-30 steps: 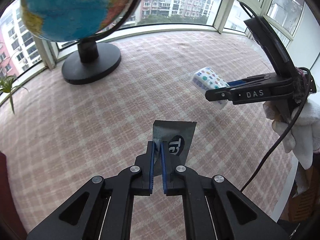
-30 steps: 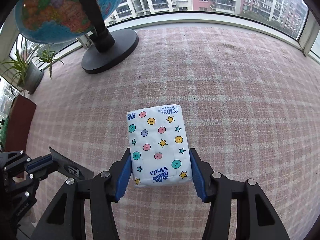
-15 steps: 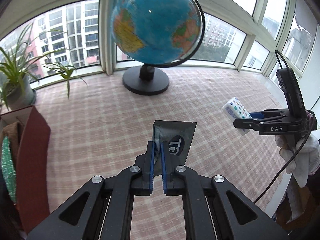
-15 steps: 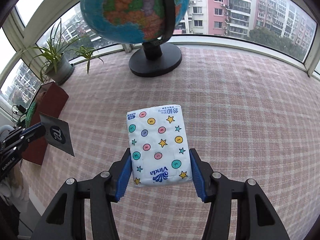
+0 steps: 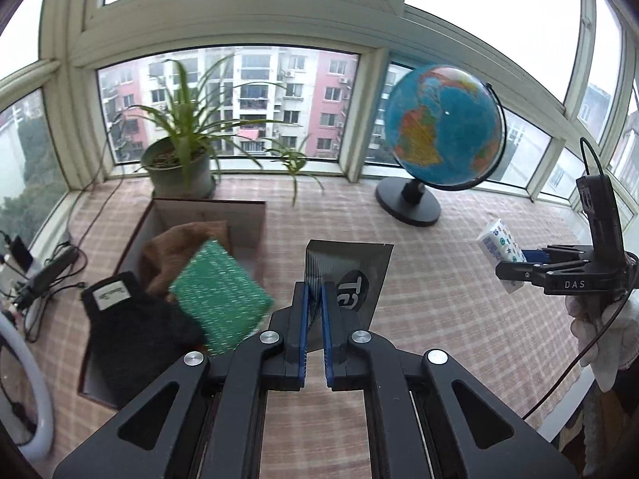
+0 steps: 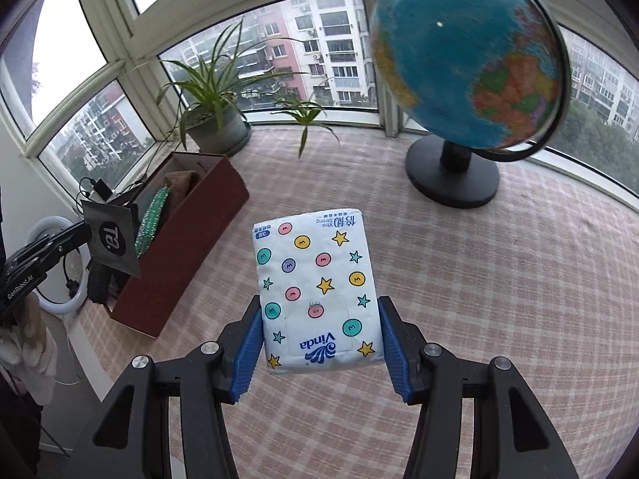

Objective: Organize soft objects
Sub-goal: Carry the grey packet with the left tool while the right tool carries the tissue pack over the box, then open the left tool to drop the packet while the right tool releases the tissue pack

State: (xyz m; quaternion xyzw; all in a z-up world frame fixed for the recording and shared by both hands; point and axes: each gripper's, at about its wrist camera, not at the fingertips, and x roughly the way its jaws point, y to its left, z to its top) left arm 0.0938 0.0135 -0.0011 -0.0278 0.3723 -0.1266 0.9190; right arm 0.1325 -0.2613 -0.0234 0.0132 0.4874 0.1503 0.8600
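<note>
My left gripper (image 5: 314,303) is shut on a flat grey sachet (image 5: 351,271) with a round black logo, held above the checked cloth, just right of the brown box (image 5: 207,215). The box holds a brown cloth (image 5: 179,247), a green sponge (image 5: 219,295) and a black knit glove (image 5: 131,331). My right gripper (image 6: 319,331) is shut on a white Vinda tissue pack (image 6: 315,287) with coloured dots and stars, held in the air. The pack also shows at the right of the left wrist view (image 5: 499,247). The sachet (image 6: 114,239) shows at the left of the right wrist view, over the box (image 6: 179,239).
A globe (image 5: 443,127) on a black stand (image 5: 407,203) is at the back right. A potted plant (image 5: 179,167) stands behind the box by the window. Cables (image 5: 44,275) and a white ring light (image 5: 24,399) lie at the left edge.
Both grippers have lifted and swung left. The globe has slid right in view, and the box and plant have come into view. Both grips are unchanged.
</note>
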